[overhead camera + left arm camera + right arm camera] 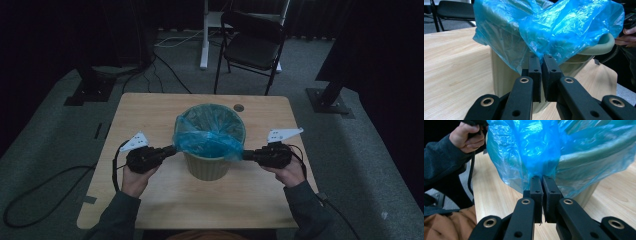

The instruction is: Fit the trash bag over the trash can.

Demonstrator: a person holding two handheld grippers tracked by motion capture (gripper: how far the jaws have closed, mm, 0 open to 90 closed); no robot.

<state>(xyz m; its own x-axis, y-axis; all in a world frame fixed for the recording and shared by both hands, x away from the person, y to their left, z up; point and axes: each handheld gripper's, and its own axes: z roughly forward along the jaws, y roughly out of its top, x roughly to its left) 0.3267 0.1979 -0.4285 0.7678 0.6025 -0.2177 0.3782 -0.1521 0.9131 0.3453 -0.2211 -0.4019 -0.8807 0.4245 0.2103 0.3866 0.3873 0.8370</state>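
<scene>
We are finding a pale green bin standing upright at the middle of the desk, its long axis vertical and its open mouth pointing straight up. A blue plastic bag is lining it, with the bag's edge folded out and hanging over the rim.

The left claw is reaching in level from the bin's left side and the right claw from the opposite side, both pointing inward toward the bin. In the left gripper view we are seeing the left claw's jaws pressed almost together on a fold of the bag's hanging edge, just below the rim. In the right gripper view the right claw is pinching a gathered bunch of the bag in the same way.

We are judging that the two opposed grips are serving to keep the film taut across the mouth, so the edge can be drawn evenly over the rim or lifted off it; which of the two we cannot tell. Behind the desk a black chair is standing.
</scene>
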